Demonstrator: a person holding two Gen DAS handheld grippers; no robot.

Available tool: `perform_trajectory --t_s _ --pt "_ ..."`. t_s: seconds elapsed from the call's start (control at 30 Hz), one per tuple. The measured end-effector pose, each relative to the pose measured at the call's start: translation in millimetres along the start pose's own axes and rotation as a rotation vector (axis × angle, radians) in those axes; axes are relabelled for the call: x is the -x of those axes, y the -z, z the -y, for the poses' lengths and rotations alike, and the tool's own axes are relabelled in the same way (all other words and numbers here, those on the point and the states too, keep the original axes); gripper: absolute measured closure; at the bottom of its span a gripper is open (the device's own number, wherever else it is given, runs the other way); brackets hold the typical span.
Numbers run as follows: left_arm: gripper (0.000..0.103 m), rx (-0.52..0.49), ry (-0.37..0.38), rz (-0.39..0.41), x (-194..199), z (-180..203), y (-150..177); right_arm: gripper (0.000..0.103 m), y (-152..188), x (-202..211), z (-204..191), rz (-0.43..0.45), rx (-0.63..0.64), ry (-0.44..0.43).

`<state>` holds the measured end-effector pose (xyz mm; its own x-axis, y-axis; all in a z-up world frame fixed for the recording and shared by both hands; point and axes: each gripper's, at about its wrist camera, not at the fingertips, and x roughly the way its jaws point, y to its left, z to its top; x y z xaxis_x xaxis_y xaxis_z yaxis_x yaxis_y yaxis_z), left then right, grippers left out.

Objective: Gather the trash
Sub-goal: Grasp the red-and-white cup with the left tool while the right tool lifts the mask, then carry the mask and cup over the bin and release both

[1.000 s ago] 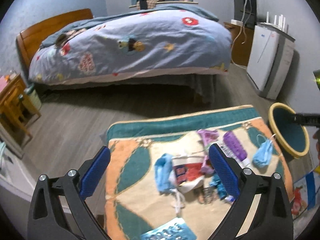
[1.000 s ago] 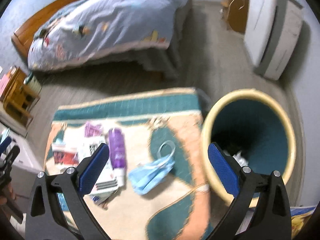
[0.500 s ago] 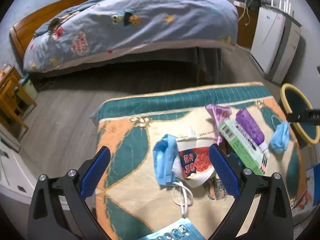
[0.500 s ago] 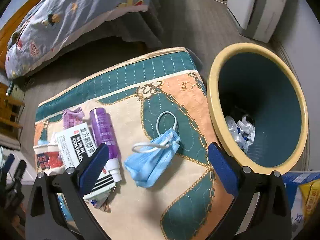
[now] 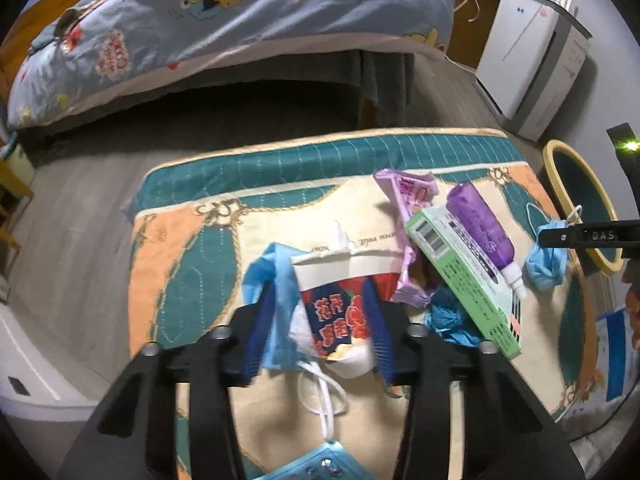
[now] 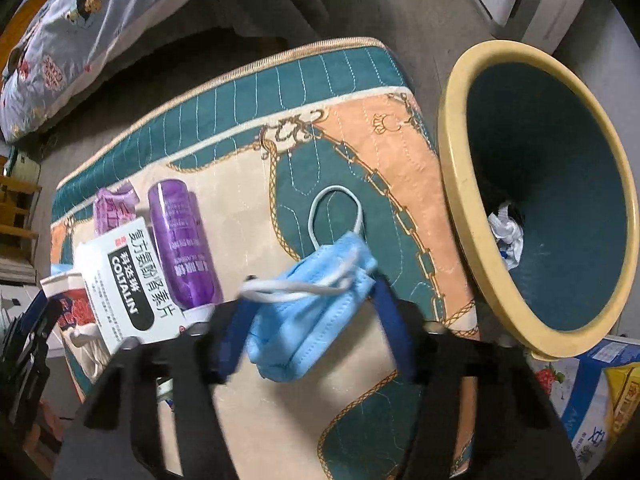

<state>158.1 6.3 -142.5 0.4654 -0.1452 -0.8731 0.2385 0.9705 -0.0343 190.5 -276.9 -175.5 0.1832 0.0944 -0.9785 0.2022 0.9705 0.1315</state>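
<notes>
Trash lies on a patterned quilted mat (image 5: 188,248). My left gripper (image 5: 320,320) has its jaws on both sides of a red-and-white paper cup (image 5: 340,304) and a blue face mask (image 5: 276,280), still a cup-width apart. My right gripper (image 6: 312,320) has its jaws on both sides of another blue face mask (image 6: 312,312), close to it; that mask also shows in the left wrist view (image 5: 546,264). A purple tube (image 6: 180,240), a medicine box (image 6: 128,284) and a purple wrapper (image 6: 110,208) lie between. A yellow-rimmed teal bin (image 6: 460,200) holds crumpled paper (image 6: 506,234).
A bed with a blue cartoon quilt (image 5: 224,24) stands beyond the mat. A white appliance (image 5: 532,60) stands by the right wall. A blue blister pack (image 5: 312,464) lies at the mat's near edge. Colourful boxes (image 6: 592,400) sit beside the bin. Wooden furniture (image 6: 16,216) is at left.
Both grippers have come down onto the mat and their jaws have narrowed: the left around the cup and mask, the right around the other mask.
</notes>
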Motion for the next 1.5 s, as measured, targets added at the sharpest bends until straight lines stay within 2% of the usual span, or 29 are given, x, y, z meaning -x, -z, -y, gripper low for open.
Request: perform_trajectory --t_s 0.07,0.3,0.43,0.5,0.53,0.57,0.67,0.77,0.9,1.1,1.3,1.5 --pt "0.069 0.004 0.019 0.007 1.9 1.8 -0.2 0.059 -0.4 -0.3 0.6 -0.003 0.008 -0.009" --pt "0.069 0.023 0.086 0.062 17.1 8.6 -5.2 0.065 0.9 -0.5 -1.1 -0.014 0.015 -0.022" --pt "0.07 -0.006 0.122 0.028 12.5 16.7 -3.3 0.065 0.8 0.0 0.2 -0.025 0.017 -0.036" --pt "0.075 -0.031 0.094 0.012 8.0 20.3 -1.6 0.065 2.5 -3.1 -0.8 -0.039 0.024 -0.035" --pt "0.083 -0.035 0.077 0.006 6.1 20.6 -1.3 0.067 3.6 -3.5 -3.1 -0.042 0.03 -0.031" --pt "0.09 -0.032 0.069 -0.002 4.4 19.9 -2.2 0.077 4.3 -3.3 -5.5 -0.043 0.042 -0.03" --pt "0.093 -0.022 0.085 0.011 7.0 15.7 -4.6 0.092 3.8 3.3 -11.0 -0.022 0.068 -0.037" --pt "0.094 -0.034 0.084 0.025 14.6 16.3 -5.4 0.094 3.3 14.6 -15.3 0.0 0.075 -0.058" --pt "0.094 -0.088 0.028 0.085 38.6 23.3 -9.8 0.095 3.8 34.4 -15.2 0.046 0.082 -0.067" --pt "0.094 -0.121 -0.002 0.208 81.8 29.8 -17.5 0.095 3.1 71.7 -6.8 0.13 0.077 -0.068" --pt "0.094 -0.104 0.043 0.31 116.7 37.9 -30.5 0.095 7.0 125.4 -5.6 0.294 0.076 -0.052" --pt "0.094 -0.141 0.085 0.334 124.2 66.9 -33.6 0.095 4.3 157.4 12.4 0.388 0.035 -0.069"
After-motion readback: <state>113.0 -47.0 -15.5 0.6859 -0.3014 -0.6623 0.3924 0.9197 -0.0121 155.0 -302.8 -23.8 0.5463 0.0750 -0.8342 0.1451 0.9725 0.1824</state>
